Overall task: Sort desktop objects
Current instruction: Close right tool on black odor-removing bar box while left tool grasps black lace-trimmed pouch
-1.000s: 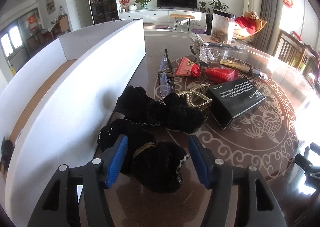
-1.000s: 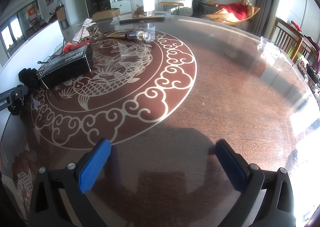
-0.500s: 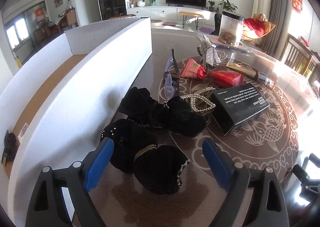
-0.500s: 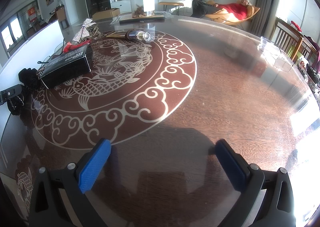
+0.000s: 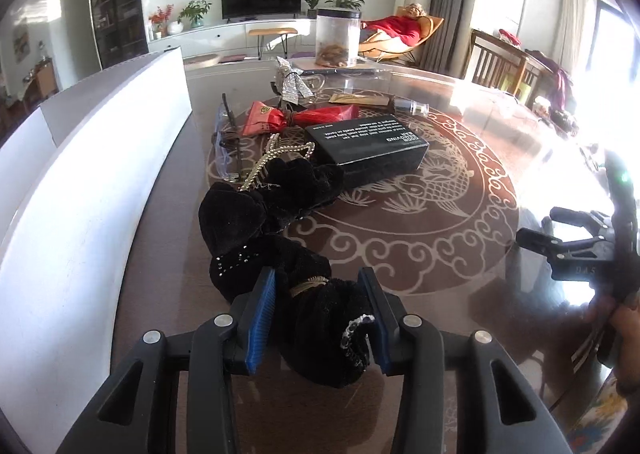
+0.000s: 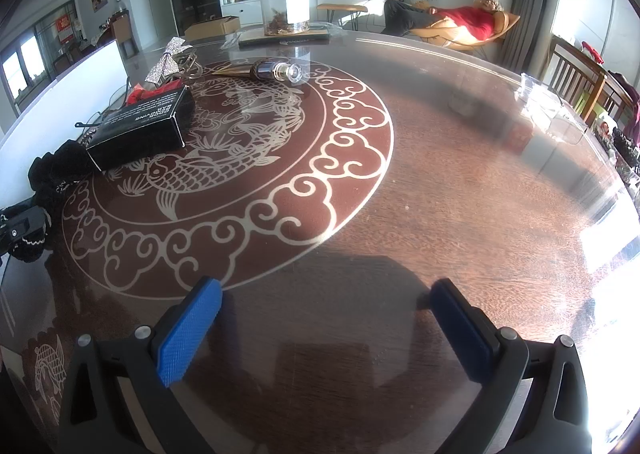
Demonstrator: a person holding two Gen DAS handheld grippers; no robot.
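Left wrist view: the left gripper [image 5: 320, 308] has its jaws clenched on the near lobe of a black velvet bow [image 5: 320, 318], which lies on the worktop [image 5: 460, 294] just beside the white box [image 5: 100, 193]; a second black velvet piece [image 5: 272, 197] sits right behind it, apparently touching, with a pearl hair clip [image 5: 272, 157] resting on its far side; a lift could well drag that neighbour along, or the soft fabric could slip out, since the blue pads grip only plush and a trim edge hangs loose; the black carton [image 5: 368, 145] and red snack packet [image 5: 296, 117] lie beyond, likely clear of the pull; the box wall is close on the left, so a hasty swing could snag the bow on its edge.

Right wrist view: the right gripper [image 6: 326, 328] hangs over bare worktop with its jaws released and nothing between them; the black carton [image 6: 140, 129], a small glass bottle [image 6: 276, 71] and a silver bow [image 6: 166, 61] lie well apart from it; the risk here looks slight, mainly crossing the left gripper's path if it reaches in at once.
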